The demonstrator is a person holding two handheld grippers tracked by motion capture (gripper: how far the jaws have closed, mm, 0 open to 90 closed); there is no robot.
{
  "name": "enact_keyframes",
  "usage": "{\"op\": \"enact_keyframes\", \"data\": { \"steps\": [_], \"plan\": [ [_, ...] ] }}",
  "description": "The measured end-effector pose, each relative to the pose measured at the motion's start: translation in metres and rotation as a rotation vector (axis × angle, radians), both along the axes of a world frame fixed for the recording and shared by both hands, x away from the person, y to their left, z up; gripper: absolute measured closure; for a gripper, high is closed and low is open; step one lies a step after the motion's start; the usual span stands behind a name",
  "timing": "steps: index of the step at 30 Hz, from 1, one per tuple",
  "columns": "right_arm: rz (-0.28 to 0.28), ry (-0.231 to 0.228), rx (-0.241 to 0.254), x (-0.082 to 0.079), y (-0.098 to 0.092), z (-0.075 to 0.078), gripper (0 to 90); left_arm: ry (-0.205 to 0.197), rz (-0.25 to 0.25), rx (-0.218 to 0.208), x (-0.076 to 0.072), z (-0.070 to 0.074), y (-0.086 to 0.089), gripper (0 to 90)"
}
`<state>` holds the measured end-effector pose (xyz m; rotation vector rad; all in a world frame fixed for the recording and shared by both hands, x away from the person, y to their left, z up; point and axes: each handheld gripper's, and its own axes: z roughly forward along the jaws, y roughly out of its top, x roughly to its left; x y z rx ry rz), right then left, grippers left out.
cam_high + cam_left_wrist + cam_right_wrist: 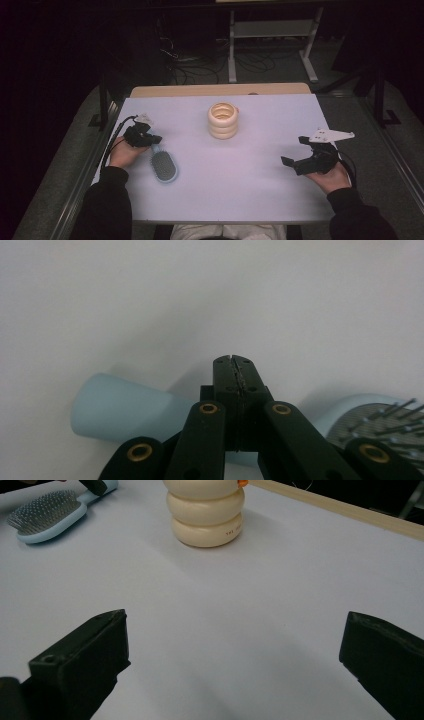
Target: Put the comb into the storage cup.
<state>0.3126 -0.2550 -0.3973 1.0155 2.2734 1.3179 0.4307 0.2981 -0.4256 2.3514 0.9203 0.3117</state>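
Observation:
A light blue hairbrush (164, 166) lies bristles up on the white table (240, 180), its handle pointing toward my left gripper (152, 139). In the left gripper view the jaws (233, 361) are pressed together tip to tip, hovering just over the brush handle (115, 407); nothing sits between them, and the bristled head (385, 422) is at the right edge. My right gripper (295, 151) rests at the table's right side, jaws wide apart (235, 630) and empty, facing a stack of cream rings (206, 517) and the brush (47, 515).
The cream ring stack (222, 120) stands at the table's middle back. A wooden strip (220, 90) runs along the far edge. Beyond it are a dark floor with cables and a metal frame (272, 30).

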Motion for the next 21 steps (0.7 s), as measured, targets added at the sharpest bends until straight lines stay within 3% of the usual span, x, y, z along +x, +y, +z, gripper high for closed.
{"op": "enact_keyframes", "data": {
  "steps": [5,15,21],
  "plan": [
    [0.007,0.001,0.001,-0.001,0.001,0.000,0.0,0.009,0.020,0.029,-0.005,0.001,0.004,90.0],
    [0.003,-0.001,0.002,-0.002,0.000,0.001,0.0,0.009,0.063,-0.012,-0.020,0.002,0.018,90.0],
    [0.003,-0.001,-0.001,-0.003,-0.001,0.001,0.0,0.009,0.076,0.000,-0.028,0.002,0.023,90.0]
  ]
}}
